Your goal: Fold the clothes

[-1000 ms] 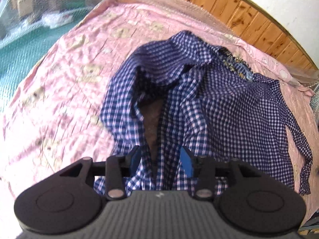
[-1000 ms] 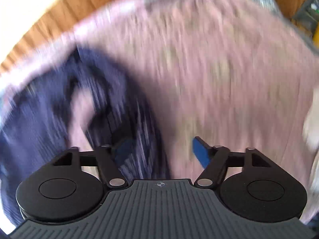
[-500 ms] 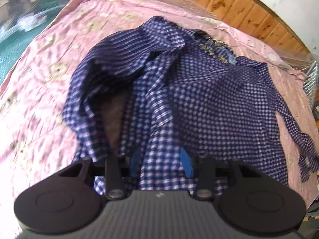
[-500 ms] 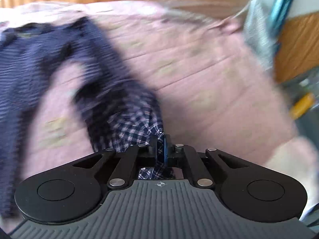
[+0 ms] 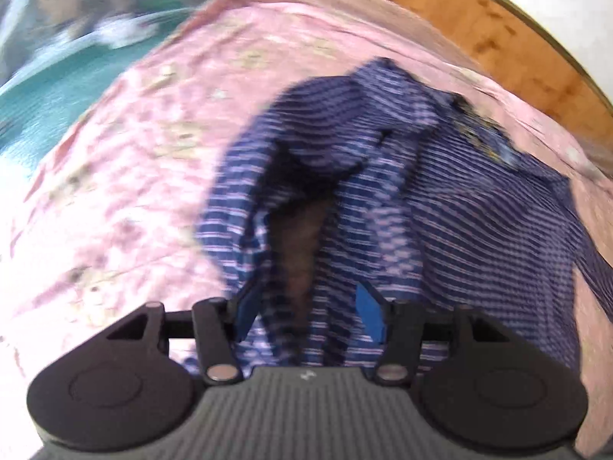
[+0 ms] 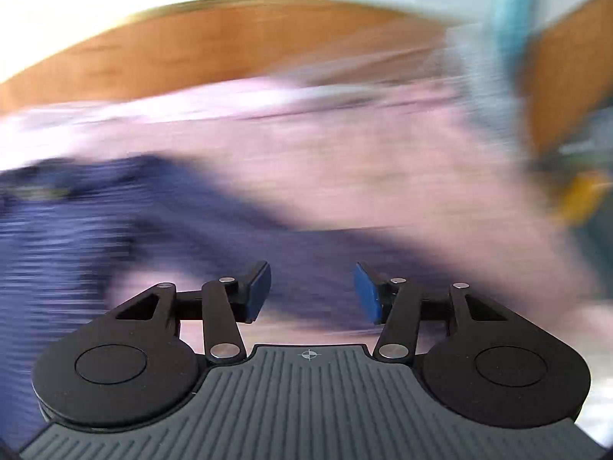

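A bedroom in a home is indicated. A bed (image 5: 126, 176) is seen, covered by a pink patterned sheet (image 5: 161, 115), and a checked shirt (image 5: 440, 207) is spread on it. Behind the bed, warm wood panelling (image 5: 471, 27) is shown, topped by a white wall (image 5: 555, 4). Beside the bed, to the left, a teal surface (image 5: 57, 88) is visible, though its nature cannot be told through the blur. In the right wrist view the same wood panelling (image 6: 237, 53) and pink sheet (image 6: 383, 176) are made out, heavily smeared.
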`<action>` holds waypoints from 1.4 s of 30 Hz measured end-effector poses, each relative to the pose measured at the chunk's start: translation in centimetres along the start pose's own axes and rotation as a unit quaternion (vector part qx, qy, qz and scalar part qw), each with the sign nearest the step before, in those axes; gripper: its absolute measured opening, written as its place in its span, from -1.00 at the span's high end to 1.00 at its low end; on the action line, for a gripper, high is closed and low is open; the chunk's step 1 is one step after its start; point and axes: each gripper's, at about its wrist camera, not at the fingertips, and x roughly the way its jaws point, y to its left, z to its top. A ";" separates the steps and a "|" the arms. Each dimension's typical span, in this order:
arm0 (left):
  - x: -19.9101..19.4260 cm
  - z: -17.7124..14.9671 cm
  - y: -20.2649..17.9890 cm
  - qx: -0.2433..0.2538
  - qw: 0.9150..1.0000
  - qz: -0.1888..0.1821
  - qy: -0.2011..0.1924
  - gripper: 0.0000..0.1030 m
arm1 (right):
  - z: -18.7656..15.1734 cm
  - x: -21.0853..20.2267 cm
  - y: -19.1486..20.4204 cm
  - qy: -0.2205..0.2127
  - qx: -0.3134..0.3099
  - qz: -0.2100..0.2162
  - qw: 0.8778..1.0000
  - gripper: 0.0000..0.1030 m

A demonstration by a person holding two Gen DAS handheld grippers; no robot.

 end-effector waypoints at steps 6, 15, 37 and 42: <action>1.0 -0.9 2.9 -0.074 0.997 0.010 0.000 -0.25 | -1.0 5.0 18.4 0.082 -0.085 0.241 0.963 -0.39; 4.6 1.1 1.4 -0.071 0.995 0.076 0.001 0.97 | -4.9 9.5 30.7 0.149 -0.211 0.309 0.915 -0.47; -3.4 13.1 10.0 0.139 0.976 0.140 -0.087 0.19 | 5.1 8.3 26.9 0.019 -0.350 0.139 0.926 -0.48; -2.7 14.4 1.8 0.291 0.940 0.127 -0.123 -0.01 | 6.9 11.9 25.9 -0.008 -0.435 0.087 0.896 -0.44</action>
